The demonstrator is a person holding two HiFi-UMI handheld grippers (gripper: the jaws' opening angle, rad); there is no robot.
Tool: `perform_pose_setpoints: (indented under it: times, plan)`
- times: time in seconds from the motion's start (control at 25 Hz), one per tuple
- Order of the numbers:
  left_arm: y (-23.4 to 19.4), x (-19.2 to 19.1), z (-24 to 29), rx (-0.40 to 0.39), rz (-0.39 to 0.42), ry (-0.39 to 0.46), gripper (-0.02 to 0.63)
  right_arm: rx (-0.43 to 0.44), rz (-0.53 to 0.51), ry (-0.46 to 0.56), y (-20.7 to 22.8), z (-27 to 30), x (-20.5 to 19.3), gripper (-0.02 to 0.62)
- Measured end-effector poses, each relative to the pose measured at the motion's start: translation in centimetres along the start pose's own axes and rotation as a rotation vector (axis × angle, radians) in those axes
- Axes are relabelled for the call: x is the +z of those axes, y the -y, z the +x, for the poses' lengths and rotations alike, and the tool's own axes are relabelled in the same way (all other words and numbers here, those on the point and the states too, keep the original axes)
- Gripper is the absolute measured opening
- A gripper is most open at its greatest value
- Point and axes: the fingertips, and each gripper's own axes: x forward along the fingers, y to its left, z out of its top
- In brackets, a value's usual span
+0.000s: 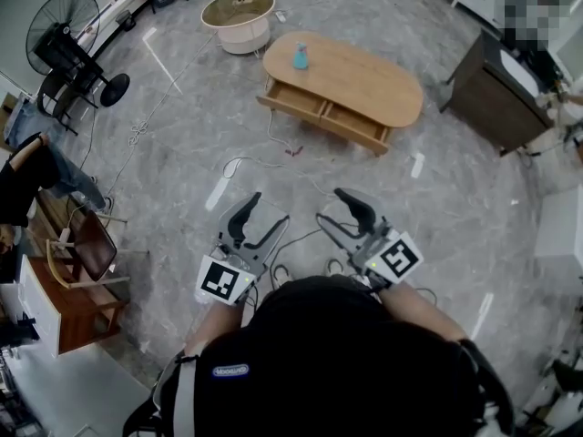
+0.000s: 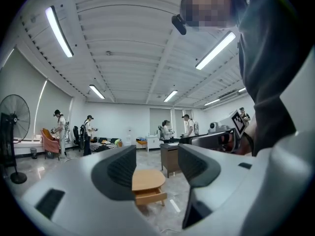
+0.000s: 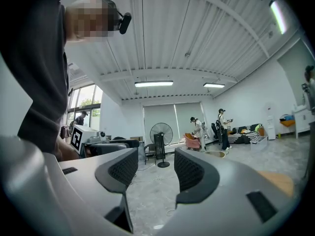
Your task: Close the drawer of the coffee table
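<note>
Left gripper [image 1: 269, 208] and right gripper [image 1: 329, 206]: near, level, jaws wide apart, nothing held. Table [image 1: 355, 73] stands far, well apart; drawer [image 1: 293, 101] juts toward the near side. Recommendation: approach squarely, press the drawer front centrally, push straight.

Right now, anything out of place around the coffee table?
Yes: the coffee table has its drawer pulled out on the near side. A loose cable trails over the floor just in front of it. The left gripper and right gripper are open, empty, well short of it.
</note>
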Motion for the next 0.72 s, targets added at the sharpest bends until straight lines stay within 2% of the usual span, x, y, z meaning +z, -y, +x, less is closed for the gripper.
perform_pose_setpoints:
  times: [0.36, 0.72]
  plan:
    - [-0.5, -0.4, -0.3, -0.004, -0.027, 0.005, 0.247, -0.002, -0.017, -0.001, -0.2, 0.4, -0.1, 0.204]
    - [-2.3, -1.1, -1.1, -0.021, -0.018, 0.002, 0.245, -0.029, -0.027, 0.004, -0.5, 2.1, -0.3, 0.202]
